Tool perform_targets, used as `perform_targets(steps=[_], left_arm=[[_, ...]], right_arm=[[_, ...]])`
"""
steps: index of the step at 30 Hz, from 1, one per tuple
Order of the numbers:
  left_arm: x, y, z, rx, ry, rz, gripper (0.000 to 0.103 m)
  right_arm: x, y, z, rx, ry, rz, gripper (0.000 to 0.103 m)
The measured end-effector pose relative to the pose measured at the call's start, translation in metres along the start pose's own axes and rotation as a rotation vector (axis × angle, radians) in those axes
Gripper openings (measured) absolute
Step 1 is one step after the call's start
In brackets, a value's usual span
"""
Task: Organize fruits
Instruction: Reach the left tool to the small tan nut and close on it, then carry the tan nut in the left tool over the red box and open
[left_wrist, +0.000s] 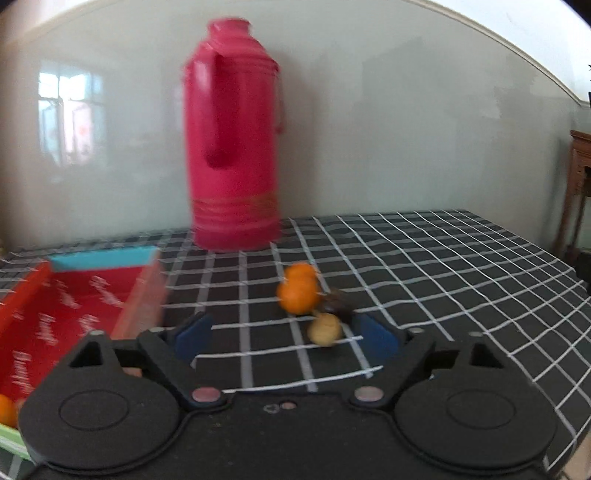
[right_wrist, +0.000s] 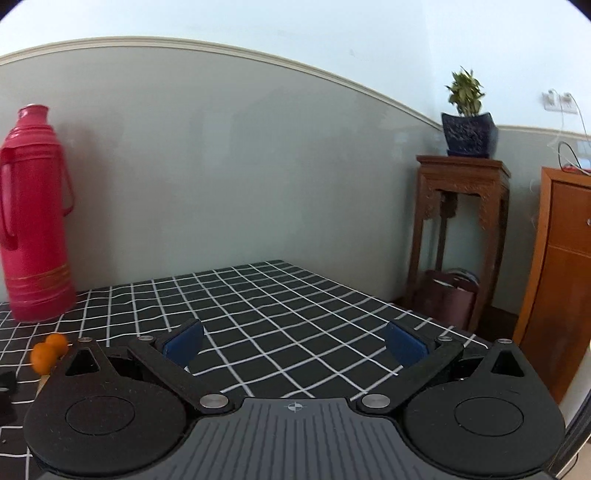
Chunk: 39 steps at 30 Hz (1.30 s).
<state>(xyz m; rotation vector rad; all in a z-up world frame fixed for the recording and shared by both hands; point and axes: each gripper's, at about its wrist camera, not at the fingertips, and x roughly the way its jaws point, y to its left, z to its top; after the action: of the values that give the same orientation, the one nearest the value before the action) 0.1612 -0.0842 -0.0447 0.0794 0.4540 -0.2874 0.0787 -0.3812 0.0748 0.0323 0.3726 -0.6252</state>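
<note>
- On checked tablecloth (left_wrist: 424, 266), black with white grid, red thermos (left_wrist: 234, 140) stands upright at the back by the grey wall; use it as landmark.
- In front of thermos, slightly right: two small oranges (left_wrist: 299, 290) touching each other, one behind the other.
- Just right of oranges, touching or nearly: dark brown fruit (left_wrist: 338, 304), blurred, kind unclear.
- Nearer than oranges, further from thermos: small pale yellow fruit (left_wrist: 325, 329), lying on cloth.
- Left of thermos and nearer: red box (left_wrist: 74, 306) with white lettering and a light blue far wall; one more orange fruit (left_wrist: 7, 410) at the frame's left edge, whether inside the box unclear.
- Left gripper (left_wrist: 286, 338): jaws spread fairly wide, blue pads clear, nothing gripped; yellow fruit sits ahead between the tips, untouched.
- Right gripper (right_wrist: 295, 345): jaws wide apart, nothing between, only bare cloth ahead; thermos far to its left, oranges low at left edge in that view.
- Right of thermos, beyond the table: wooden stand (right_wrist: 461, 221) with potted plant (right_wrist: 468, 122) on top, orange-brown cabinet (right_wrist: 557, 277) beside it.
</note>
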Motion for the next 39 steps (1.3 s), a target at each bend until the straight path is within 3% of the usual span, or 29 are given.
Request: perform_targets(steps=[7, 14, 20, 23, 26, 39], left_arm=[[0.045, -0.012, 0.005, -0.042, 0.096, -0.05, 0.062], [0.075, -0.016, 0.002, -0.053, 0.185, -0.029, 0.045], [0.077, -0.019, 0.004, -0.033, 0.188, 0.003, 0.037], [0.077, -0.02, 0.004, -0.025, 0.182, 0.002, 0.022], [0.075, -0.02, 0.004, -0.027, 0.179, -0.001, 0.015], [0.06, -0.02, 0.008, -0.012, 0.114, 0.003, 0.015]], right_arm=[[-0.002, -0.012, 0.001, -0.013, -0.019, -0.014, 0.103], [0.004, -0.022, 0.0, -0.007, 0.003, -0.024, 0.103], [0.007, -0.026, -0.002, 0.005, 0.021, -0.028, 0.103], [0.008, -0.025, -0.004, -0.001, 0.025, -0.024, 0.103], [0.008, -0.022, -0.004, -0.007, 0.027, -0.019, 0.103], [0.008, -0.009, -0.008, -0.035, 0.022, 0.001, 0.103]])
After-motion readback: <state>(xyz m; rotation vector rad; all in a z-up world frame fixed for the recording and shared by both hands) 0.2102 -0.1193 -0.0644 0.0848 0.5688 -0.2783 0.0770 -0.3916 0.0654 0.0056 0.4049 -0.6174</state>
